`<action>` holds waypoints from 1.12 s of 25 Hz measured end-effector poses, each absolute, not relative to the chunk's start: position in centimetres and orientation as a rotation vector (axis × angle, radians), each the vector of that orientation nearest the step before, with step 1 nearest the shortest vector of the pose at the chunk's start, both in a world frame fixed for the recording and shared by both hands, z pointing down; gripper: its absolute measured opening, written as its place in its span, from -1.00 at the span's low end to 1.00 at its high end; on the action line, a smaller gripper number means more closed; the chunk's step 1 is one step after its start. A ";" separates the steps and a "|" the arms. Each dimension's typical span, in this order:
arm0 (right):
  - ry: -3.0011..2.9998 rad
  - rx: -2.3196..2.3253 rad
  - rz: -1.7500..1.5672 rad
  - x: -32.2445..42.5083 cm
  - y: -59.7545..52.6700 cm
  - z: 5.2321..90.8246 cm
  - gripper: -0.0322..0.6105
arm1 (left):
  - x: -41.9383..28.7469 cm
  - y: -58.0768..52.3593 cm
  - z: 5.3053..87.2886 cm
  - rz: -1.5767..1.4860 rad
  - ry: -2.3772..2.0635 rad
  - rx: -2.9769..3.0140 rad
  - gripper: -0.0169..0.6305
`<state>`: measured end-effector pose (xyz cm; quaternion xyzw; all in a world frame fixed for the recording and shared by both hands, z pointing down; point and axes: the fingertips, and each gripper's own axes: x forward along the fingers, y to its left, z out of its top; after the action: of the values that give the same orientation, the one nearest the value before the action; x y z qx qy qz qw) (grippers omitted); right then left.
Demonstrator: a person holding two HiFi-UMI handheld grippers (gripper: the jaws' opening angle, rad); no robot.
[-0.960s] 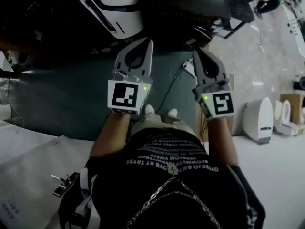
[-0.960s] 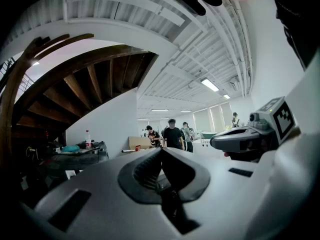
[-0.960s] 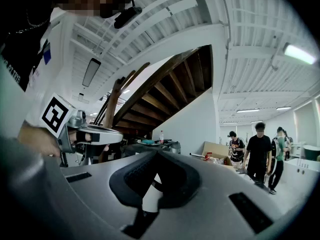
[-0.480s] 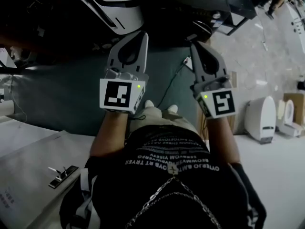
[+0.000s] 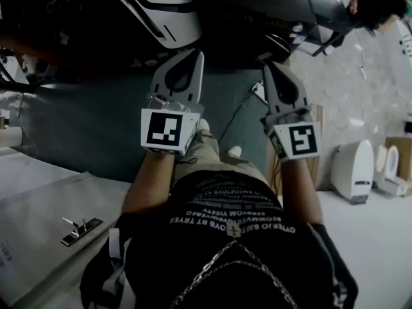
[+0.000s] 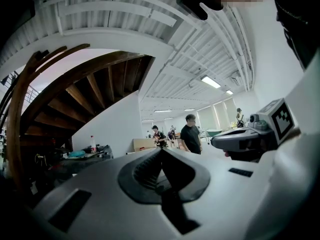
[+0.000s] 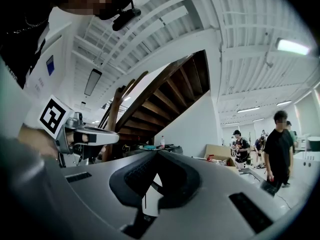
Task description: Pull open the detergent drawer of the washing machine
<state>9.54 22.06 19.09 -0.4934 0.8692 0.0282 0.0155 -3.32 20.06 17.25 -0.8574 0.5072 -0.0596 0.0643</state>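
Leg has stepped forward; left gripper and right gripper closed, empty. Approach stage: next, locate the unseen detergent drawer.

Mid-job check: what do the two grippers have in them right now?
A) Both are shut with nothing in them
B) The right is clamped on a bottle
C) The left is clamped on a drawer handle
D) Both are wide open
A: the left gripper and the right gripper each show their jaws closed tip to tip, with nothing between them and only the open room beyond.
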 end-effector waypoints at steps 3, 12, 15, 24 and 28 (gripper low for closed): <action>2.711 -1.540 0.087 9.5 21.8 19.6 -0.93 | -3.6 19.8 17.8 -0.187 1.539 -2.590 -0.93; 2.723 -1.555 0.092 8.5 19.9 20.0 -0.93 | -4.5 17.8 19.1 -0.195 1.535 -2.616 -0.93; 2.723 -1.566 0.085 8.3 18.7 20.4 -0.93 | -4.9 16.6 20.0 -0.207 1.538 -2.631 -0.93; 2.751 -1.633 0.114 7.5 14.3 21.8 -0.93 | -6.2 12.2 20.6 -0.205 1.516 -2.665 -0.93; 2.734 -1.628 0.094 6.4 12.0 21.7 -0.93 | -6.8 9.9 20.5 -0.208 1.497 -2.675 -0.93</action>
<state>6.45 12.04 21.69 -0.5113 0.8587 0.0296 -0.0209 -6.80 9.86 20.55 -0.8702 0.4868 -0.0675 0.0345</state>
